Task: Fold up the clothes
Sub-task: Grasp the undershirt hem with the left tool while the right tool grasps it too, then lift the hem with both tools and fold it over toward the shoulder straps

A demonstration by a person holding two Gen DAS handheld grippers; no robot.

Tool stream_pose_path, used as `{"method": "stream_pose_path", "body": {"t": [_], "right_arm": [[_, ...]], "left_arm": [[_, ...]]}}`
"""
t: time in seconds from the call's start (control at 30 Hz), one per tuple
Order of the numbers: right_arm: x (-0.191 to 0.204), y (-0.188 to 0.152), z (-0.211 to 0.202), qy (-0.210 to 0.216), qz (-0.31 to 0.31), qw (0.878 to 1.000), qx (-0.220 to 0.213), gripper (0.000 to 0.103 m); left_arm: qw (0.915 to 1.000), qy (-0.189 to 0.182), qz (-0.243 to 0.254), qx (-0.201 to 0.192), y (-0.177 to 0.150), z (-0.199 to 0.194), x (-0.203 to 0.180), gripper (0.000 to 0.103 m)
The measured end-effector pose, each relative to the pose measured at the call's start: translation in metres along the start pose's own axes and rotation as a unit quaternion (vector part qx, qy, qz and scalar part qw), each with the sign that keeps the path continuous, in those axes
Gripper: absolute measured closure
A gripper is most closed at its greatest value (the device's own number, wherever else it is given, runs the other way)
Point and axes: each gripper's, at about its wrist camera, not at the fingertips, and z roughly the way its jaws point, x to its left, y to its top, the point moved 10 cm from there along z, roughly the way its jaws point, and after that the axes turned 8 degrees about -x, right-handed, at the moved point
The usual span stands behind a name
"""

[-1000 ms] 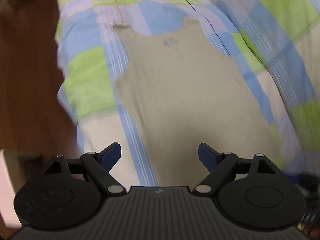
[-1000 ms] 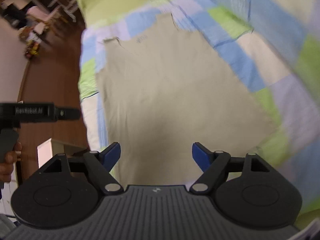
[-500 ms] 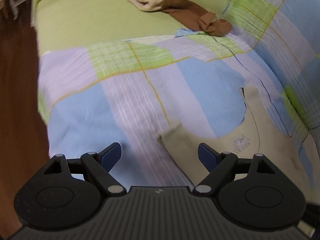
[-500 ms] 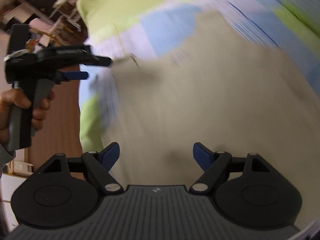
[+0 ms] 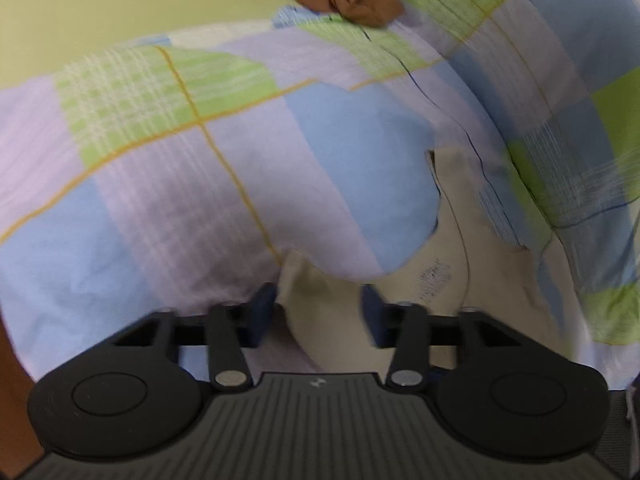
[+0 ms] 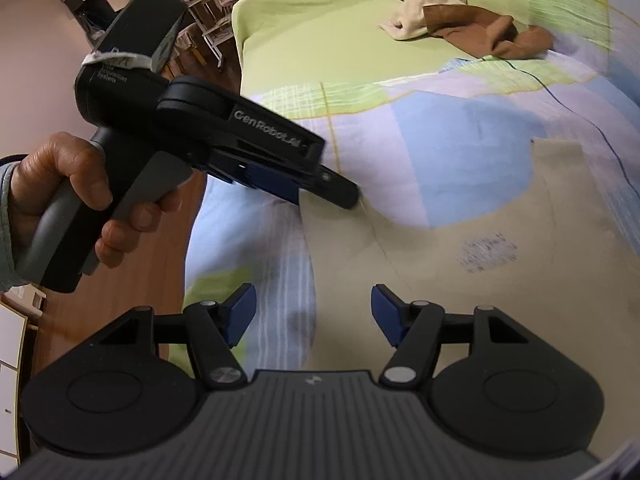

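Note:
A beige sleeveless top [image 6: 480, 264] lies flat on a checked quilt [image 6: 448, 140]. In the left wrist view its left shoulder strap [image 5: 320, 300] lies between my left gripper's [image 5: 318, 312] blue fingers, which stand partly closed around it with a gap still showing. The top's printed neck label [image 5: 434, 278] is just right of them. In the right wrist view the left gripper [image 6: 340, 196] touches that strap at the top's edge. My right gripper [image 6: 312, 312] is open and empty, over the top's left edge.
A brown garment [image 6: 488, 32] and a cream one [image 6: 420, 12] lie crumpled on the green sheet [image 6: 312, 20] beyond the quilt. The bed's left edge drops to a wooden floor [image 6: 132, 280]. Furniture [image 6: 224, 12] stands at the far wall.
Both grippers moved up the top toward its neckline. My left gripper came down on the left shoulder strap and its fingers narrowed around it. My right gripper stayed open.

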Motion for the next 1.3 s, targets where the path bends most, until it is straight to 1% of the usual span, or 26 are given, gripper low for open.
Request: {"method": "stream_pose_path", "body": {"t": [0.03, 0.07, 0.1, 0.13, 0.17, 0.37, 0.4, 0.43, 0.47, 0.5, 0.53, 0.57, 0.63, 0.7, 0.73, 0.77, 0.83, 0.87, 0.9, 0.93, 0.97, 1.03, 1.1, 1.17, 1.23, 1.3], "right_arm": [[0.0, 0.001, 0.003, -0.005, -0.005, 1.0, -0.003, 0.042], [0.0, 0.002, 0.005, -0.008, -0.009, 1.0, -0.006, 0.045], [0.0, 0.003, 0.007, -0.012, -0.014, 1.0, -0.009, 0.047], [0.001, 0.004, 0.01, -0.016, -0.02, 1.0, -0.013, 0.056], [0.002, 0.005, 0.013, -0.021, -0.028, 0.999, -0.016, 0.059], [0.02, 0.015, 0.037, -0.046, -0.07, 0.996, -0.035, 0.061], [0.024, 0.017, 0.043, -0.056, -0.084, 0.994, -0.042, 0.066], [0.026, 0.018, 0.05, -0.065, -0.103, 0.992, -0.045, 0.086], [0.027, 0.019, 0.053, -0.071, -0.116, 0.99, -0.046, 0.1], [0.028, 0.019, 0.056, -0.076, -0.125, 0.988, -0.047, 0.1], [0.028, 0.02, 0.056, -0.078, -0.126, 0.988, -0.049, 0.101], [0.028, 0.021, 0.056, -0.081, -0.126, 0.987, -0.052, 0.102], [0.029, 0.022, 0.052, -0.083, -0.128, 0.987, -0.06, 0.102], [0.031, 0.022, 0.05, -0.084, -0.133, 0.985, -0.065, 0.102], [0.033, 0.022, 0.05, -0.082, -0.138, 0.985, -0.065, 0.102], [0.034, 0.021, 0.05, -0.082, -0.137, 0.985, -0.063, 0.101], [0.033, 0.018, 0.048, -0.077, -0.127, 0.988, -0.052, 0.096], [0.031, 0.016, 0.046, -0.073, -0.121, 0.989, -0.044, 0.078], [0.028, 0.013, 0.044, -0.069, -0.114, 0.99, -0.038, 0.068], [0.02, 0.01, 0.037, -0.061, -0.101, 0.993, -0.032, 0.052], [0.012, 0.009, 0.033, -0.055, -0.091, 0.994, -0.026, 0.047], [-0.022, 0.008, 0.023, -0.051, -0.06, 0.997, -0.012, 0.047], [-0.061, 0.015, 0.016, -0.035, -0.036, 0.999, -0.005, 0.047], [-0.096, 0.024, 0.011, -0.022, -0.023, 0.999, 0.003, 0.057], [-0.133, 0.035, 0.016, -0.012, -0.055, 0.998, 0.031, 0.063], [-0.158, 0.054, 0.014, -0.003, -0.091, 0.995, 0.046, 0.064]], "left_arm": [[1.0, 0.002, -0.004, 0.005, 0.0, 0.004, 0.003, 0.088], [0.9999, 0.002, -0.008, 0.008, 0.0, 0.006, 0.006, 0.094], [0.9999, 0.0, -0.015, 0.008, 0.001, 0.006, 0.008, 0.094], [0.9996, -0.006, -0.026, 0.007, 0.004, 0.004, 0.011, 0.094], [0.9994, -0.011, -0.033, 0.005, 0.006, 0.002, 0.012, 0.094], [0.998, -0.04, -0.049, 0.011, 0.01, -0.006, 0.009, 0.094], [0.9978, -0.043, -0.05, 0.012, 0.01, -0.006, 0.009, 0.094], [0.9975, -0.044, -0.052, 0.015, 0.009, -0.005, 0.01, 0.093], [0.9972, -0.044, -0.057, 0.02, 0.008, -0.004, 0.011, 0.085], [0.9967, -0.045, -0.063, 0.024, 0.006, -0.003, 0.012, 0.077], [0.9957, -0.049, -0.072, 0.031, 0.004, -0.002, 0.014, 0.062], [0.9947, -0.053, -0.08, 0.035, 0.002, -0.001, 0.014, 0.059], [0.9929, -0.056, -0.097, 0.039, -0.001, 0.003, 0.015, 0.059], [0.9923, -0.053, -0.104, 0.04, 0.0, 0.005, 0.018, 0.066], [0.9923, -0.049, -0.106, 0.04, 0.0, 0.008, 0.019, 0.079], [0.9928, -0.044, -0.104, 0.042, 0.0, 0.011, 0.02, 0.099], [0.9937, -0.042, -0.095, 0.041, 0.0, 0.014, 0.019, 0.103], [0.994, -0.042, -0.092, 0.041, -0.001, 0.015, 0.019, 0.103], [0.9943, -0.046, -0.088, 0.037, -0.001, 0.014, 0.017, 0.103], [0.9948, -0.051, -0.083, 0.03, -0.001, 0.012, 0.014, 0.103], [0.9951, -0.056, -0.078, 0.024, -0.001, 0.011, 0.011, 0.103], [0.9952, -0.065, -0.072, 0.012, -0.002, 0.009, 0.006, 0.102], [0.9974, -0.045, -0.056, 0.013, -0.006, 0.012, 0.006, 0.102], [0.9991, -0.015, -0.039, 0.008, -0.011, 0.017, 0.008, 0.102], [0.9983, -0.013, -0.057, 0.001, -0.01, 0.019, 0.009, 0.102], [0.9978, -0.011, -0.065, -0.002, -0.01, 0.019, 0.009, 0.102]]}}
